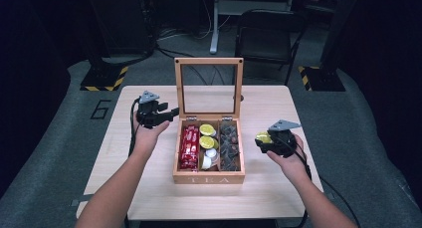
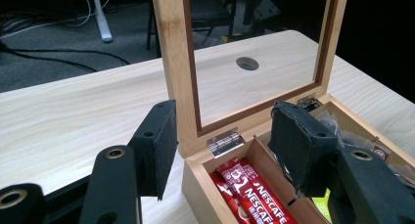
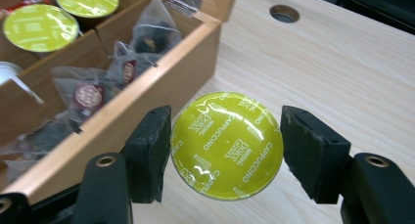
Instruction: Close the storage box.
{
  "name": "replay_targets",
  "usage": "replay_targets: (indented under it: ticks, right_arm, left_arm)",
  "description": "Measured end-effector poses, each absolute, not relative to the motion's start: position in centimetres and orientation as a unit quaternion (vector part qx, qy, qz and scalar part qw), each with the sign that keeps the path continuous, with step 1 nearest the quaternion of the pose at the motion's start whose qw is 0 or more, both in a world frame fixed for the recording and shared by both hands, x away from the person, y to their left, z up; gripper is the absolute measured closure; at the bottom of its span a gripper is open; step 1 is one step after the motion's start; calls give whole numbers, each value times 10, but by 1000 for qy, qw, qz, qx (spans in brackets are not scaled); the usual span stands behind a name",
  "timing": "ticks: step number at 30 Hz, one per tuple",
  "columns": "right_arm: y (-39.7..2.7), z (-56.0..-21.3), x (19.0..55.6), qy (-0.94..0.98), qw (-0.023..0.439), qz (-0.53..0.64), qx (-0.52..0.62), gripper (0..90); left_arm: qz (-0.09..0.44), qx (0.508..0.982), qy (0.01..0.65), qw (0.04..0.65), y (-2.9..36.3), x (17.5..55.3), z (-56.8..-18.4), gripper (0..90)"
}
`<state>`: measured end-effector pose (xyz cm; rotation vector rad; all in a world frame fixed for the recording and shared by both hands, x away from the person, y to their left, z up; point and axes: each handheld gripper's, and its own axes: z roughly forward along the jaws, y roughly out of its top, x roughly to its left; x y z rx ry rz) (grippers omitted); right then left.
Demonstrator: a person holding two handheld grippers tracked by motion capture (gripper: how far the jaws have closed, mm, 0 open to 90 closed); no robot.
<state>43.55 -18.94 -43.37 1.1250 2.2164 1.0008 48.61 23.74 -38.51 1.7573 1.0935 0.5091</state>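
Note:
A wooden tea box [image 1: 209,178] stands mid-table with its glass-paned lid [image 1: 209,61] upright. It holds red Nescafe sticks [image 1: 189,147], yellow-green capsules [image 1: 207,136] and tea bags [image 1: 229,147]. My left gripper [image 1: 171,112] is at the lid's left edge. Its jaws stand open around the lid's lower corner and hinge [image 2: 225,141], and the pads [image 2: 156,145] are not pressing on it. My right gripper [image 1: 263,141] is to the right of the box, shut on a yellow-green Cappuccino capsule [image 3: 226,145] held foil side up just above the table [image 3: 342,72].
The box's right wall [image 3: 161,87] is close to the left of the held capsule. A round cable hole [image 3: 284,12] lies in the tabletop behind the box. A black chair [image 1: 268,34] and stand bases are on the floor beyond the table.

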Motion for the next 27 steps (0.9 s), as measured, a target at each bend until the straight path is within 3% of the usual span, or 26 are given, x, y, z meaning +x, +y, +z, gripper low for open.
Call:
replay_targets:
  ticks: [27]
  right_arm:
    - [-239,-480,443,774,242,311,495,369]
  left_arm:
    - [207,723,450,482,237,486,-390,434]
